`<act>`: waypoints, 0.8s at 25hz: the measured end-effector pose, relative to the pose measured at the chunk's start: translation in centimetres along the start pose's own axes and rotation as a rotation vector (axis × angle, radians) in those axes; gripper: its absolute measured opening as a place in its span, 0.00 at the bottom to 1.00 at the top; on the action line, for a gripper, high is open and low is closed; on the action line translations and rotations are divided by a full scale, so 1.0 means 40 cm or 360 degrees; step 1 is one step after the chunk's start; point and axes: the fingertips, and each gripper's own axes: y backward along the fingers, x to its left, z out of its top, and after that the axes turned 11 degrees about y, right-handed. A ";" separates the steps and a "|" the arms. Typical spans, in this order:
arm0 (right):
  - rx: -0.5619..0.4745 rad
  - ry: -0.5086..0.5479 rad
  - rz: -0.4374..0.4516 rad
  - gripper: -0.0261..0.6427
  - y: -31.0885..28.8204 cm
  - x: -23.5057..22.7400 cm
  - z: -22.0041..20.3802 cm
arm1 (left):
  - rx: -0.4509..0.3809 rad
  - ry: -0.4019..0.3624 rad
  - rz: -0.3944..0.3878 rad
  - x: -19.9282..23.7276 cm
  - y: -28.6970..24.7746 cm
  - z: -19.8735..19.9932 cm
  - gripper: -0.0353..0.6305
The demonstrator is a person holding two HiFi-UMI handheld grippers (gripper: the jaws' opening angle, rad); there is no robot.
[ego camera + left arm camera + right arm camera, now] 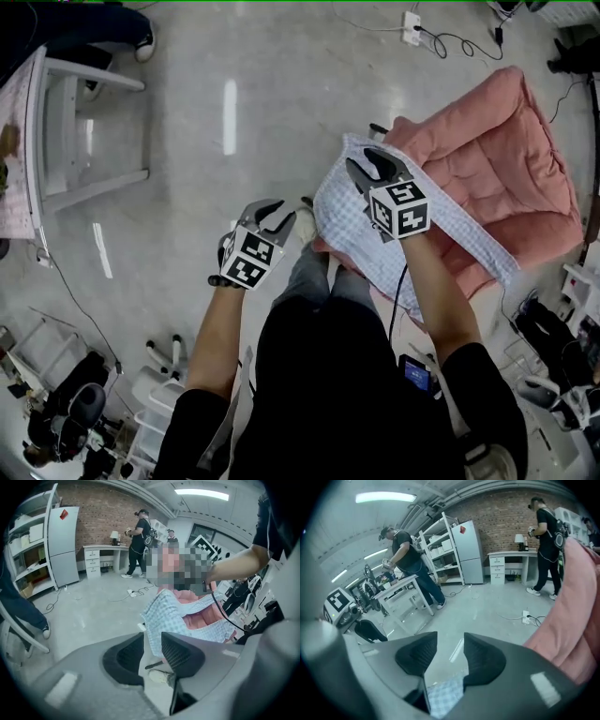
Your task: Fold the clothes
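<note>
Both point downward, open — left claw [277,214] beside cloth [339,208], right claw [375,167] above.

Pink quilted cushion [487,159], which lay on the grey polished floor [234,187]. White power strip [411,26] with black cables, near the cushion's far corner. White table [56,112] at the left edge. Against a brick wall [506,513] stood a pale refrigerator [469,550] (red tag on its door), open shelving [438,543] and a white desk [508,564], with a person [546,541] beside it.

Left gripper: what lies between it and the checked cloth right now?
Head view: only the person's white shoe and a strip of bare floor separate the left gripper from the checked cloth.
</note>
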 end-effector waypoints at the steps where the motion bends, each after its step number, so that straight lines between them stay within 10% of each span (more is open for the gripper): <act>1: -0.0009 -0.0033 -0.0041 0.31 0.024 -0.016 -0.017 | 0.0005 -0.0040 -0.0015 -0.007 -0.005 0.012 0.24; 20: -0.0049 -0.0574 -0.0621 0.28 0.610 -0.249 -0.545 | 0.0193 -0.0642 -0.0305 -0.472 -0.238 0.139 0.23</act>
